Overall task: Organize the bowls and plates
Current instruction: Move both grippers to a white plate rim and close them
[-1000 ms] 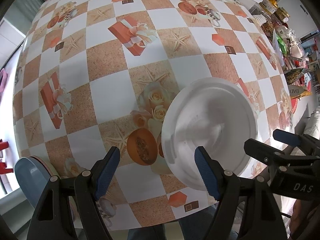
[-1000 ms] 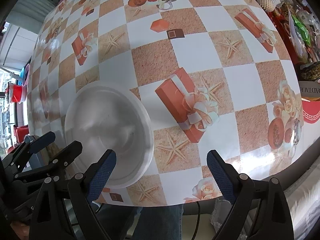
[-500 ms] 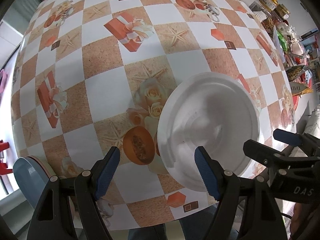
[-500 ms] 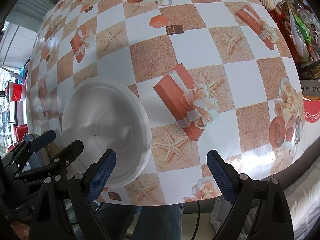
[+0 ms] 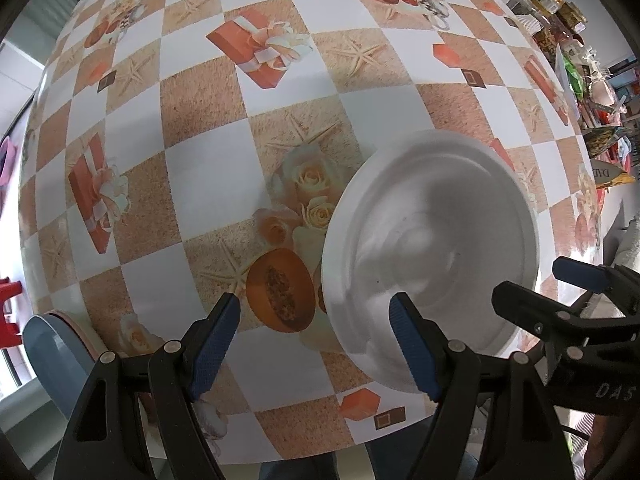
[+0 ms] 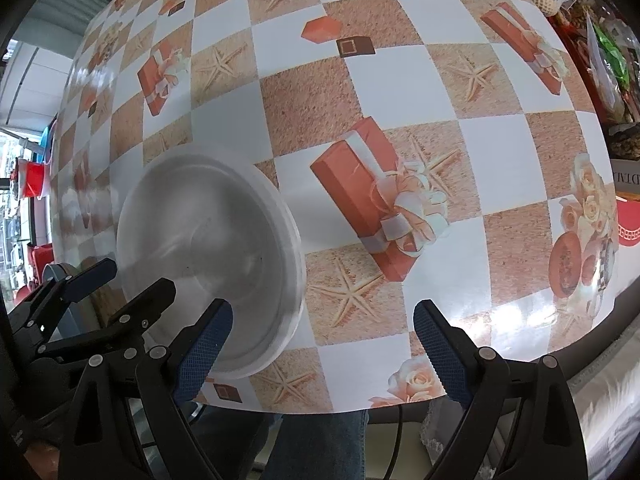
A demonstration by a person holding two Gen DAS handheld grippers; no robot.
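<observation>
A white plate (image 5: 432, 248) lies flat on the checked tablecloth near the table's front edge; it also shows in the right wrist view (image 6: 208, 256). My left gripper (image 5: 316, 344) is open, its right finger (image 5: 412, 352) over the plate's near rim and its left finger over bare cloth. My right gripper (image 6: 324, 348) is open and empty, its left finger (image 6: 204, 344) at the plate's near right rim. Each gripper appears at the edge of the other's view. A blue plate (image 5: 52, 356) stacked on a pink one sticks out at the table's lower left.
The table (image 5: 208, 168) carries a glossy cloth with printed gifts, starfish and fruit. Its front edge runs just ahead of both grippers. Cluttered shelves with packets (image 5: 580, 64) stand past the right side. Small items sit at the far end.
Both grippers have moved slightly closer to the white plate; it looks larger in both views. Both stay open.
</observation>
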